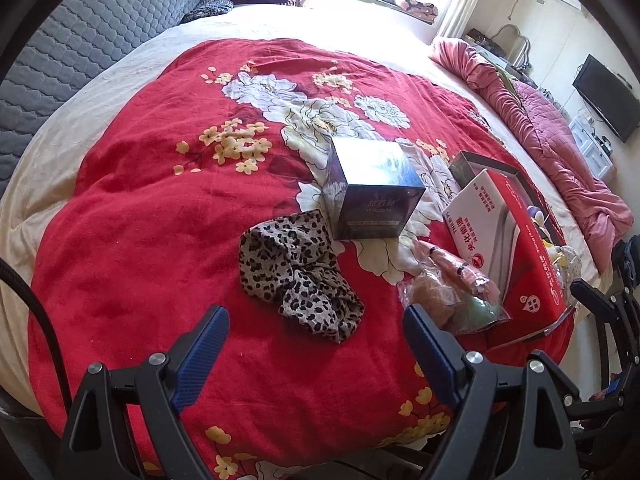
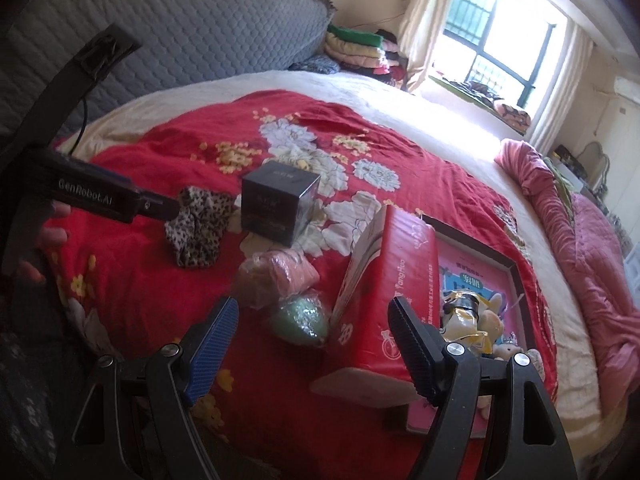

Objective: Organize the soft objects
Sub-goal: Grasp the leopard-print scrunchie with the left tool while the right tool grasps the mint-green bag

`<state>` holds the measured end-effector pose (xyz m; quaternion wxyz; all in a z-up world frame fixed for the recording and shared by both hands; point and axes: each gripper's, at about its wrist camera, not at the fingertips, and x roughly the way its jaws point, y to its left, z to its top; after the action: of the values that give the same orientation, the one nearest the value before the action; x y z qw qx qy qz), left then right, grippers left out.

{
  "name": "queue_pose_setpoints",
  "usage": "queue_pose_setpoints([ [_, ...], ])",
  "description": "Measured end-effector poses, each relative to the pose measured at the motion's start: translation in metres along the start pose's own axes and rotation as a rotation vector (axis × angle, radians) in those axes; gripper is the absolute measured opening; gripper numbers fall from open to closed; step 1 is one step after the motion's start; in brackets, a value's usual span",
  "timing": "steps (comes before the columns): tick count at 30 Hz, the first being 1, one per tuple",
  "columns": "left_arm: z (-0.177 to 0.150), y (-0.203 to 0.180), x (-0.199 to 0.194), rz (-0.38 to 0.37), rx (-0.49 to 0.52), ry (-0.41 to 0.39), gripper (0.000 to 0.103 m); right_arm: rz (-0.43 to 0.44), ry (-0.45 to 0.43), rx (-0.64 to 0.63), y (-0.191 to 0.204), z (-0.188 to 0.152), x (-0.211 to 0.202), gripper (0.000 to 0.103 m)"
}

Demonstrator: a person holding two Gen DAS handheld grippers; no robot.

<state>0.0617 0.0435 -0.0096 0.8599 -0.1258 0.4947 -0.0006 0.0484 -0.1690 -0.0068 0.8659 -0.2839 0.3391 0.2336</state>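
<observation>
Left wrist view: left gripper [image 1: 316,334] spread wide, nothing between the pads, hovering over the red floral blanket [image 1: 132,216] on the bed. Landmark: dark blue box [image 1: 374,188]. Leopard-print cloth [image 1: 296,274], crumpled, lies just in front-left of the box, touching its near corner. Clear bag of soft items [image 1: 452,292] (pink and green lumps inside) lies in front-right of the box, against the red-and-white carton [image 1: 504,240]. Right of the box, an open tray [image 1: 486,160] sits under the carton.

Right wrist view: right gripper [image 2: 314,318] released, pads apart and empty. The same box [image 2: 280,200] stands beyond; the cloth [image 2: 198,226] is at its left, the bag [image 2: 280,280] in front of it, the carton [image 2: 396,276] at its right. Plush toys [image 2: 480,324] rest in the tray [image 2: 514,276]. The left gripper's body [image 2: 100,196] appears left of the box, over the cloth.
</observation>
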Motion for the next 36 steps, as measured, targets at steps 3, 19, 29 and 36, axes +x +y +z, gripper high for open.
queue_pose_setpoints([
  [3, -0.002, 0.002, 0.005, -0.011, 0.000, 0.007, 0.088, -0.011, 0.040, -0.104, 0.012, -0.003, 0.015, 0.078],
  [19, 0.001, 0.018, 0.039, -0.026, -0.042, 0.052, 0.088, -0.093, 0.238, -0.464, 0.045, -0.001, 0.094, 0.074],
  [29, 0.016, 0.022, 0.067, -0.033, -0.072, 0.066, 0.088, -0.074, 0.231, -0.445, 0.037, -0.002, 0.111, 0.044],
  [36, 0.017, 0.020, 0.093, 0.014, -0.071, 0.111, 0.088, 0.075, 0.165, -0.254, 0.018, 0.003, 0.087, 0.044],
])
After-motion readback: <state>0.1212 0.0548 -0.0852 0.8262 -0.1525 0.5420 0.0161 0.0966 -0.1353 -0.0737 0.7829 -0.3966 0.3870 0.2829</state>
